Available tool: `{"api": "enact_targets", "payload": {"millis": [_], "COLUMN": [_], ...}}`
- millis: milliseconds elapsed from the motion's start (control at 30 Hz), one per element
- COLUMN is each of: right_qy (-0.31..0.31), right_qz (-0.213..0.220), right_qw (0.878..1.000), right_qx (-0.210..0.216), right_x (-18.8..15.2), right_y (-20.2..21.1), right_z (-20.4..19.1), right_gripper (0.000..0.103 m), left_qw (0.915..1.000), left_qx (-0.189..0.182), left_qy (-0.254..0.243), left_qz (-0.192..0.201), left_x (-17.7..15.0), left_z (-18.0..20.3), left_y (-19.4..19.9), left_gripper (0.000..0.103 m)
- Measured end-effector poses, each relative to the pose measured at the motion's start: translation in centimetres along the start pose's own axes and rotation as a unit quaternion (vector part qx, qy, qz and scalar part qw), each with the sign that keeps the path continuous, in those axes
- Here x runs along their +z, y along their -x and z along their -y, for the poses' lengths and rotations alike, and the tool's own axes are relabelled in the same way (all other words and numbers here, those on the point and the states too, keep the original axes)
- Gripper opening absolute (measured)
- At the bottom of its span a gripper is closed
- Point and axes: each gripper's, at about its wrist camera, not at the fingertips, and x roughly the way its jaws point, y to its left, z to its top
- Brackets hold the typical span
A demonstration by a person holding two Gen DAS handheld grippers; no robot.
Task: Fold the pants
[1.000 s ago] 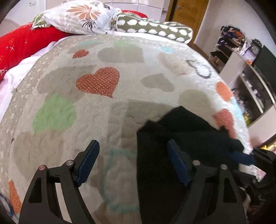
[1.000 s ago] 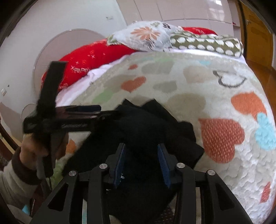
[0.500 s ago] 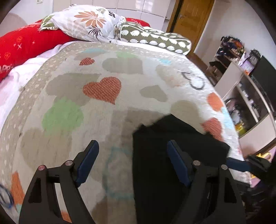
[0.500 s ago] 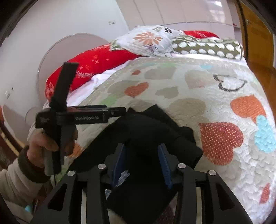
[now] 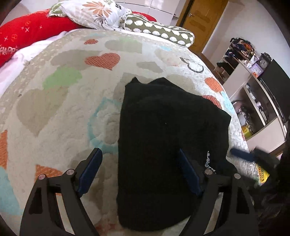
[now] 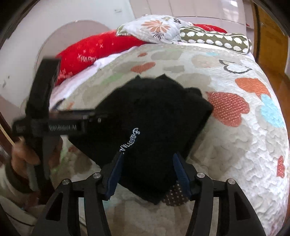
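1. Pants (image 5: 163, 130), black and folded into a thick block, lie flat on the heart-patterned quilt (image 5: 54, 101) near the bed's close edge.
2. Left gripper (image 5: 139, 168) has its jaws spread wide and holds nothing; the pants' left edge runs up the gap between the 2 blue pads (image 5: 90, 168), nearer the right-hand one.
3. Bare quilt fills the left half of that gap, with a pale blue heart outline just ahead of the left-hand pad.
4. White embroidered lettering (image 5: 208, 161) on the pants sits just outside the left gripper's right-hand finger.
5. Right gripper (image 6: 147, 172) has its jaws parted about halfway, and the near end of the pants lies between the 2 fingers; whether the pads touch the cloth cannot be told.
6. Seen from the right wrist, the same lettering (image 6: 129, 139) runs diagonally just ahead of the left-hand pad.
7. A dark dotted patch (image 6: 172, 197) shows beside the right-hand pad, at the pants' near corner.
8. Beyond the right gripper's left-hand finger, a hand (image 6: 23, 158) grips the other tool's black handle, somewhat blurred.
9. Far ahead of both jaws are a red pillow (image 6: 101, 49), a floral pillow (image 5: 94, 12) and a dotted olive bolster (image 5: 159, 30).
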Motion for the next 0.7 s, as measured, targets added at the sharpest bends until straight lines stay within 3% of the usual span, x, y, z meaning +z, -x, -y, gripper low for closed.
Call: {"api": "enact_targets", "payload": {"millis": [100,233,300,367,700], "right_qy": [0.014,0.021,0.025,0.024,-0.020], "right_qz": [0.025,0.023,0.017,0.008,0.011], "right_qw": [0.999,0.997,0.997,0.995,0.997], "right_qx": [-0.035,-0.068,-0.077,-0.093,-0.070], "right_x": [1.5,3.9,4.7,5.1,5.1], "right_y": [0.9,-1.0,-2.5,-4.0,-5.5], "right_z": [-0.2,-0.3,-0.2,0.2,2.4], "right_gripper": [0.058,0.056,0.041,0.040,0.045], "left_qw": [0.9997,0.9993,0.9992,0.9991,0.9987], "left_qx": [0.020,0.030,0.033,0.034,0.042], "left_qy": [-0.004,-0.006,-0.008,-0.012,-0.018], "left_qz": [0.012,0.019,0.021,0.021,0.021], "left_x": [-0.4,-1.1,-1.2,-1.1,-1.1], "left_z": [0.0,0.2,0.4,0.5,1.0], "left_y": [0.9,1.1,1.0,0.9,0.4], "left_gripper": [0.085,0.085,0.085,0.085,0.085]}}
